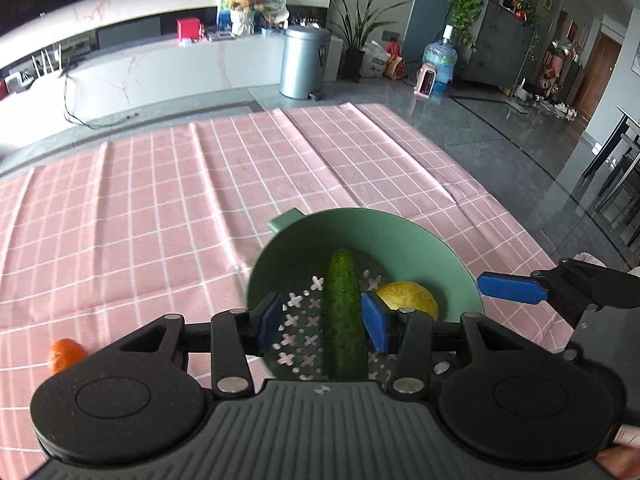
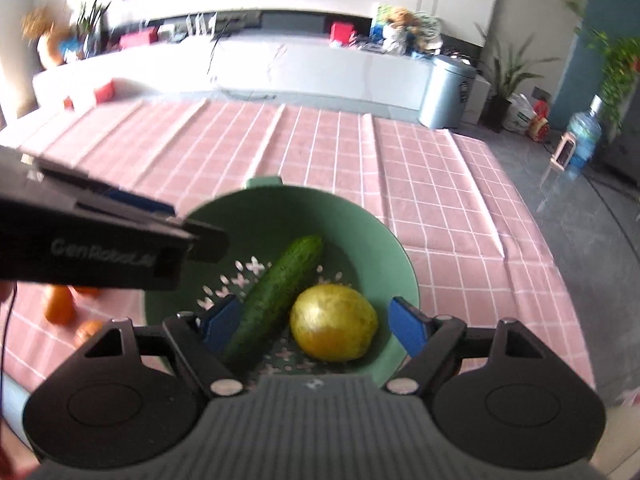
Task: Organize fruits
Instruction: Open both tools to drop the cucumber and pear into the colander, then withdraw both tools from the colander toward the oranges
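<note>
A green colander bowl [image 1: 420,240] stands on the pink checked cloth and holds a cucumber [image 1: 344,312] and a yellow lemon [image 1: 412,298]. My left gripper [image 1: 324,320] is open above the bowl, its blue pads either side of the cucumber with a gap on the left. The right gripper [image 1: 512,288] shows at the bowl's right rim. In the right wrist view the bowl [image 2: 360,232] holds the cucumber [image 2: 276,292] and lemon [image 2: 334,322]; my right gripper [image 2: 316,326] is open wide around both, empty. The left gripper [image 2: 120,236] crosses in from the left.
An orange fruit [image 1: 64,354] lies on the cloth [image 1: 160,200] at the near left; several orange fruits [image 2: 60,308] show left of the bowl in the right wrist view. The table's right edge drops to a dark floor. A bin [image 1: 304,62] and a counter stand beyond.
</note>
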{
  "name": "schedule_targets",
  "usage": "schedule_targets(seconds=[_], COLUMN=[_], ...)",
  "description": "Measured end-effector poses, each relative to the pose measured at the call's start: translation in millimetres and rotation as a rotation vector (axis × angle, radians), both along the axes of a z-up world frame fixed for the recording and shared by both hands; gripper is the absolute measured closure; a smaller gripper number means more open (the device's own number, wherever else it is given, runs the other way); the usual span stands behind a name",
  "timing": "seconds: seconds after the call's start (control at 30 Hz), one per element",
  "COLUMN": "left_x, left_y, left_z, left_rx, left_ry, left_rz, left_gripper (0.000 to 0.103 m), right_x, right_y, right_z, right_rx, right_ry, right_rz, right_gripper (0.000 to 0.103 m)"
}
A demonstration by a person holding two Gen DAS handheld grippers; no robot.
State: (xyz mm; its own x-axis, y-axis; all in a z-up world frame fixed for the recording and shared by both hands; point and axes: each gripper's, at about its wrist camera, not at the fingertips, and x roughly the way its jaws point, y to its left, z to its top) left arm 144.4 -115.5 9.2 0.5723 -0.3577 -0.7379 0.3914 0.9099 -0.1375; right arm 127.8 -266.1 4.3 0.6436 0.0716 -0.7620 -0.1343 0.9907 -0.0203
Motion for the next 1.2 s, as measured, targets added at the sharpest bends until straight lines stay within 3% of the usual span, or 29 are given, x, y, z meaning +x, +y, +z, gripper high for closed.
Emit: schedule_targets(seconds=[0.23, 0.47, 0.7, 1.2], left_x=[-36.7, -64.2, -82.5, -77.3], left_y=[35.1, 73.3, 114.5, 150.4], left_z=[15.3, 13.9, -0.9, -51.1], left_rx=[0.035, 0.042, 0.023, -0.028], left_ry=[-0.073, -0.096, -0.08, 0.019], left_rz=[0.023, 0.058, 0.115, 0.185], left_gripper=[0.048, 0.045, 0.045, 0.045], right_x=[-36.4, -67.4, -87.2, -76.6], right_y=[17.6, 44.7, 82.3, 123.9], right_z=[13.5, 7.6, -0.2, -36.6], right_rx=[0.125, 0.232, 0.235, 0.211], right_ry=[-0.087, -0.123, -0.149, -0.056], right_rz=[-0.115, -0.143, -0.082, 0.029], right_gripper=[0.025, 0.025, 0.025, 0.037])
